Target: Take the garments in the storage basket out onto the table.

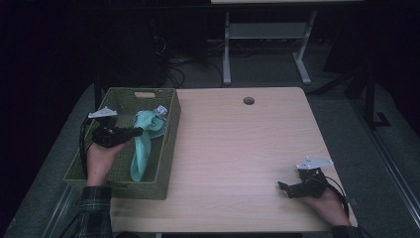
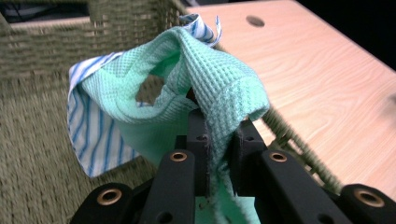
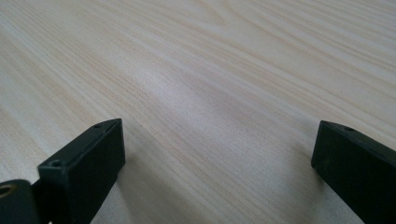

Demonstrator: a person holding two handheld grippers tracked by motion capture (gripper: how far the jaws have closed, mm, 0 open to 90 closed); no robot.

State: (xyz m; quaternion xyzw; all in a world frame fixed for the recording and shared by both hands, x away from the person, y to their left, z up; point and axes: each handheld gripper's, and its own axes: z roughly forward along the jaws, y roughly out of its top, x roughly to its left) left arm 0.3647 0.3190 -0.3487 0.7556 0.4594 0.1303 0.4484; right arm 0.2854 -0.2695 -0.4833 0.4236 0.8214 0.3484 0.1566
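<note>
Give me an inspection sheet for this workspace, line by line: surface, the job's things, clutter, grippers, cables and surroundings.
Surface: light wooden table, bare across the middle, with a round hole near the far edge.
Job's things: mint green waffle cloth hanging over the woven green basket at the table's left; a blue-striped white cloth clings to it.
Clutter: nothing seen.
Grippers: left gripper is shut on the green cloth, above the basket; right gripper is open, low over the table's near right corner, with nothing between its jaws.
Cables: a black cable trails from the right gripper; more cables lie on the floor beyond the basket.
Surroundings: dark room, grey floor, white legs of another table behind.
</note>
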